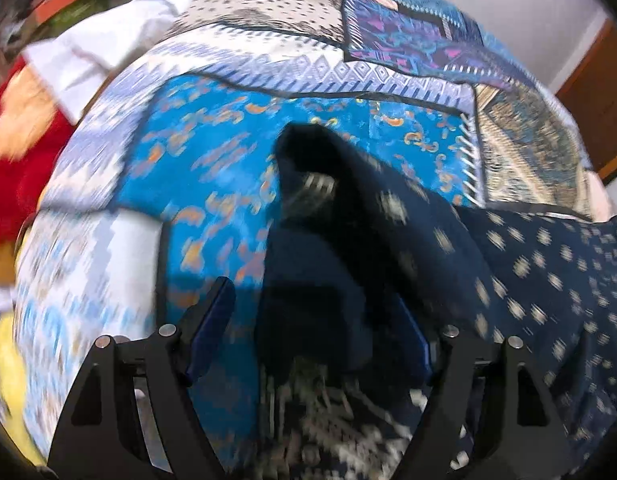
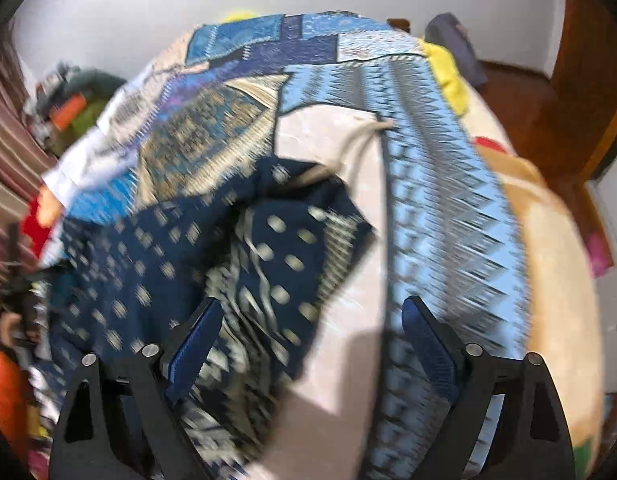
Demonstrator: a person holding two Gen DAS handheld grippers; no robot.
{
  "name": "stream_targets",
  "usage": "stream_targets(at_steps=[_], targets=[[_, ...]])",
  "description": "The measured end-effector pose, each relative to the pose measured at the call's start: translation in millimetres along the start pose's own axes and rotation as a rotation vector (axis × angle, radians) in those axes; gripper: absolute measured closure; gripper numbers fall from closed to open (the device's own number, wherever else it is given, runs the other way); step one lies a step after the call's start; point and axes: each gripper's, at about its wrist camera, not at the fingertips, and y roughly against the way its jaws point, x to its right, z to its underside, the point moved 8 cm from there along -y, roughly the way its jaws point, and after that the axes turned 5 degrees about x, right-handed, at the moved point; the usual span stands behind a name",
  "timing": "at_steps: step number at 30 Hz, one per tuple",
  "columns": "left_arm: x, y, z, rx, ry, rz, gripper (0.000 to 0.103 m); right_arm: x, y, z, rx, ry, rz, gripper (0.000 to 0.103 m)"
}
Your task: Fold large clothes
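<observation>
Both hand-held grippers, left [image 1: 308, 320] and right [image 2: 312, 336], gape released over one navy garment [image 2: 156, 248] (white-dotted).

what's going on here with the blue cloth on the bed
A person with a gripper in each hand is folding a navy dotted garment on a bed spread with a patterned blue bedcover. Both the left gripper and the right gripper stand open above the cloth, which lies bunched between their fingers, loose and not pinched. The pictures are blurred.
</observation>
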Motion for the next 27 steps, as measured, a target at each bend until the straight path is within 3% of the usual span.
stream_targets(at_steps=[2, 4, 6, 7, 9, 11, 12, 13, 14, 17, 21, 27], targets=[[5, -12, -9, 0.011, -0.047, -0.034, 0.023, -3, -13, -4, -0.012, -0.007, -0.013, 0.028], [12, -23, -19, 0.031, -0.087, -0.057, 0.020, -6, -28, -11, -0.008, -0.004, 0.001, 0.029], [17, -32, -26, 0.045, -0.119, -0.078, 0.019, -13, -33, -19, 0.016, 0.014, 0.000, 0.041], [19, -35, -30, 0.051, -0.129, -0.087, 0.019, -15, -38, -23, 0.011, 0.020, -0.009, 0.054], [21, -40, -35, 0.065, -0.136, -0.096, 0.021, -18, -43, -24, 0.007, 0.034, -0.024, 0.064], [25, -39, -38, 0.082, -0.135, -0.073, 0.043, -26, -51, -31, 0.014, 0.077, -0.012, 0.074], [27, -39, -40, 0.086, -0.126, -0.055, 0.047, -29, -54, -33, 0.022, 0.095, -0.001, 0.076], [26, -37, -41, 0.088, -0.108, -0.055, 0.058, -31, -54, -37, 0.039, 0.117, 0.015, 0.080], [26, -36, -43, 0.083, -0.083, -0.043, 0.071, -34, -52, -42, 0.063, 0.144, 0.040, 0.082], [23, -33, -50, 0.070, -0.042, -0.080, 0.080, -49, -55, -62, 0.107, 0.223, 0.113, 0.083], [14, -21, -67, 0.096, -0.050, -0.142, 0.080, -69, -65, -100, 0.138, 0.281, 0.157, 0.083], [-6, -32, -86, 0.060, -0.021, -0.178, 0.076, -85, -103, -143, 0.134, 0.345, 0.208, 0.083]])
